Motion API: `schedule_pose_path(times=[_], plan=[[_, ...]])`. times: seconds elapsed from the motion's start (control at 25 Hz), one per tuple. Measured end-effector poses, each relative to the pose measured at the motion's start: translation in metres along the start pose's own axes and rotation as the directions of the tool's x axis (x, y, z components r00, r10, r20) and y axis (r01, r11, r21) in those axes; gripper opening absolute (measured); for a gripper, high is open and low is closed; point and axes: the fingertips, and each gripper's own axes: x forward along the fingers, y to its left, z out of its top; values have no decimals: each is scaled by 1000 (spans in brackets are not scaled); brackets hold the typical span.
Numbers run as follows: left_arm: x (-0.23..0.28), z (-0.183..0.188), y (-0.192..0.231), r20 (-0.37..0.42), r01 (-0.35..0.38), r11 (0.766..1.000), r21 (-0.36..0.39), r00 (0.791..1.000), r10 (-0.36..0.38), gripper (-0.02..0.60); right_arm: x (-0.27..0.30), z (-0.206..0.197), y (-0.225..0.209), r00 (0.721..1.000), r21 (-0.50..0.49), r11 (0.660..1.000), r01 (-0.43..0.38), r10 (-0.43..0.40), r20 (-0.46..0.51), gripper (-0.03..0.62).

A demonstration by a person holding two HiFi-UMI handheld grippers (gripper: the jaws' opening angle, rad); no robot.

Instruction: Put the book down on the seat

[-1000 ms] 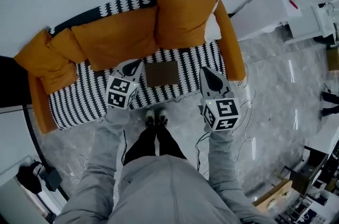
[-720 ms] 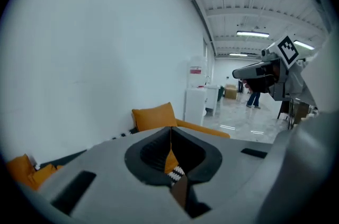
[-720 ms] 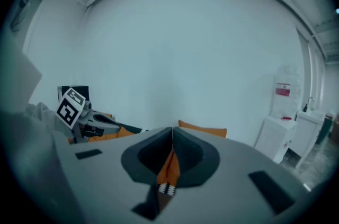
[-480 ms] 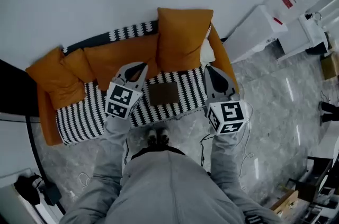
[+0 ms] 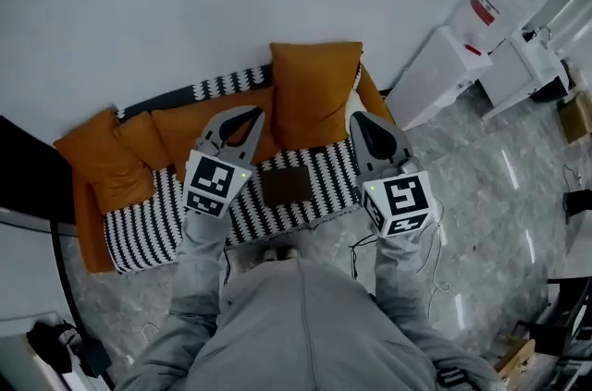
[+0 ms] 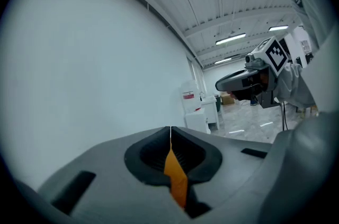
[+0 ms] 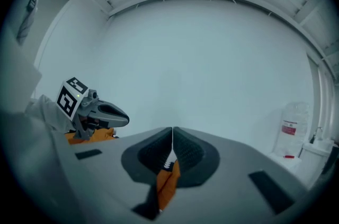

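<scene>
A brown book (image 5: pixel 285 186) lies flat on the black-and-white striped seat (image 5: pixel 157 218) of a sofa with orange cushions (image 5: pixel 313 89). My left gripper (image 5: pixel 248 114) is held up above the seat, left of the book, jaws shut and holding nothing. My right gripper (image 5: pixel 359 117) is up on the book's right, also shut and holding nothing. In the left gripper view the shut jaws (image 6: pixel 170 128) point at the white wall, with the right gripper (image 6: pixel 249 80) at the side. The right gripper view shows its shut jaws (image 7: pixel 172 130) and the left gripper (image 7: pixel 100 114).
A white wall stands behind the sofa. White cabinets (image 5: pixel 444 70) and a water bottle (image 5: pixel 495 1) stand to the right on the grey marble floor (image 5: pixel 499 195). Cables (image 5: pixel 435 274) trail on the floor by my legs. A dark object (image 5: pixel 28 186) borders the sofa's left end.
Both grippers have risen away from the seat, and the sofa looks smaller and farther below. The book stays flat on the seat between them.
</scene>
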Motion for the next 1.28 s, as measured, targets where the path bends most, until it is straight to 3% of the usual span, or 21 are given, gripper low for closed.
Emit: schedule_pose_path(times=[0.44, 0.76, 1.28], plan=[[-13, 71, -9, 129, -25, 994, 102, 992, 12, 29, -16, 52, 2, 997, -79, 997, -6, 13, 82, 29], [-16, 73, -13, 127, -17, 992, 122, 992, 1, 29, -13, 54, 10, 998, -108, 994, -30, 36, 58, 28], [-30, 71, -29, 111, 10, 992, 128, 993, -25, 29, -27, 47, 20, 998, -77, 996, -39, 43, 48, 28]])
